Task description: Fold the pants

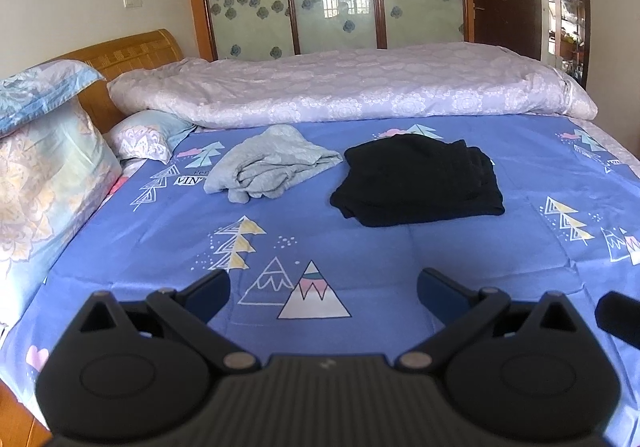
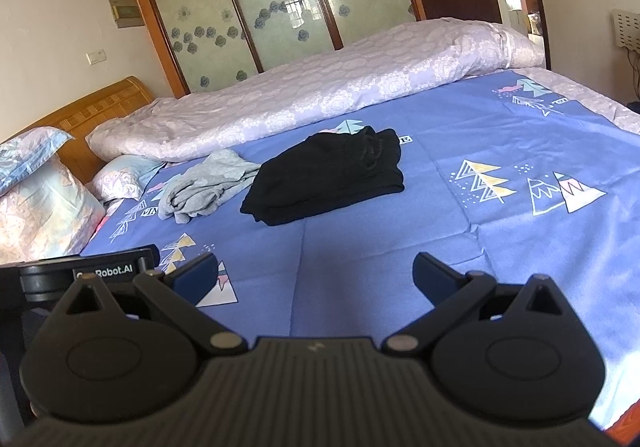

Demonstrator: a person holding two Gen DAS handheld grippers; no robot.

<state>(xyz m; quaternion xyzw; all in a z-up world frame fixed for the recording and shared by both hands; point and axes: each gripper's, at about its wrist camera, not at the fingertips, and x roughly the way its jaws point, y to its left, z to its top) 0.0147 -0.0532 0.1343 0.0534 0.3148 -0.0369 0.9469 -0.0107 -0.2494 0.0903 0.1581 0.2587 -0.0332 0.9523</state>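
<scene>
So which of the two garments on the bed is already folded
The black pants: they lie in a flat, stacked rectangle. The grey garment beside them, toward the pillows, is a crumpled heap.

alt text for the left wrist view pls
Open left gripper hovers over a blue sheet, holding nothing. Farther off lie folded black pants and, to their left, a crumpled grey garment; a rolled duvet lies behind.

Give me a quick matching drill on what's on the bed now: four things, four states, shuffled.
Things:
1. black pants
2. grey garment
3. quilt
4. left gripper

States:
A. open, holding nothing
B. crumpled heap
C. folded in a neat stack
D. lying along the far side of the bed

Pairs: 1-C, 2-B, 3-D, 4-A
</scene>
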